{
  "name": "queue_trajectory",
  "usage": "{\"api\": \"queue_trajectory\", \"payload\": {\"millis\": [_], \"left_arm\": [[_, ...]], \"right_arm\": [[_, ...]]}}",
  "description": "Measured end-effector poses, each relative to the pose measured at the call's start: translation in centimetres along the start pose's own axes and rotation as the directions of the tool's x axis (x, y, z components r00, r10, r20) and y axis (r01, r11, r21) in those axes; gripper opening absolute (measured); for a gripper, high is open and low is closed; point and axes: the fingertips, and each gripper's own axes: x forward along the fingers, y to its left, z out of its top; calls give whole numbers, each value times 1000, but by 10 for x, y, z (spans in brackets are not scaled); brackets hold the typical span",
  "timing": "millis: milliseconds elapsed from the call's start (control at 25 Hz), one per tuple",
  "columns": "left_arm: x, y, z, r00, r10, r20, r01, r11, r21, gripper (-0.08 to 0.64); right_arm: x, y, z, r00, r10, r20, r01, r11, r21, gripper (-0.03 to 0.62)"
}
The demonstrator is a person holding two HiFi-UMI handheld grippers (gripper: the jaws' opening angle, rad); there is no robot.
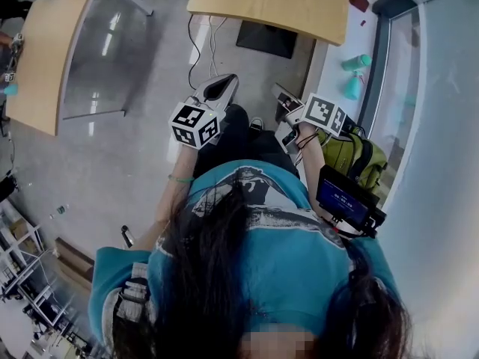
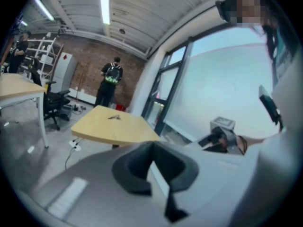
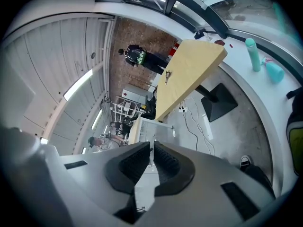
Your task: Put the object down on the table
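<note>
I stand on the floor a step back from a light wooden table (image 1: 277, 2), with both grippers held in front of my body. My left gripper (image 1: 218, 88) points toward the table; in the left gripper view its dark jaws (image 2: 152, 148) meet at the tips with nothing between them. My right gripper (image 1: 283, 97) is beside it, on the window side. In the right gripper view its ribbed pads (image 3: 152, 148) stand a thin slit apart and are empty. A small dark item (image 2: 112, 117) lies on the tabletop. Neither gripper holds any object.
Two teal bottles (image 1: 356, 62) stand on the white window ledge at the right. A green backpack (image 1: 352, 155) sits by my right side. A second wooden table (image 1: 45, 43) is at the left. A person (image 2: 111, 79) and an office chair (image 2: 54, 103) are farther off.
</note>
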Motion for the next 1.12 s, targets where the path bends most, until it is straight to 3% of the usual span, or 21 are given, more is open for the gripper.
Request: {"api": "queue_trajectory", "payload": {"millis": [200,520,840,1120], "left_arm": [[-11,-7,-1,1000,12,1,-12,1000,13,5],[-14,-19,7,1000,-18,-5,18,998,62,5],[-35,0,11,999,-33,2,33,997,75,4],[-69,27,13,995,-104,-10,104,990,97,4]], "right_arm": [[-4,1,-16,1000,1,-18,-1,1000,-4,34],[-7,10,-6,1000,20,20,-19,1000,-20,31],[19,28,-20,1000,17,22,-16,999,-32,28],[46,53,-47,996,4,89,-1,1000,-28,26]]}}
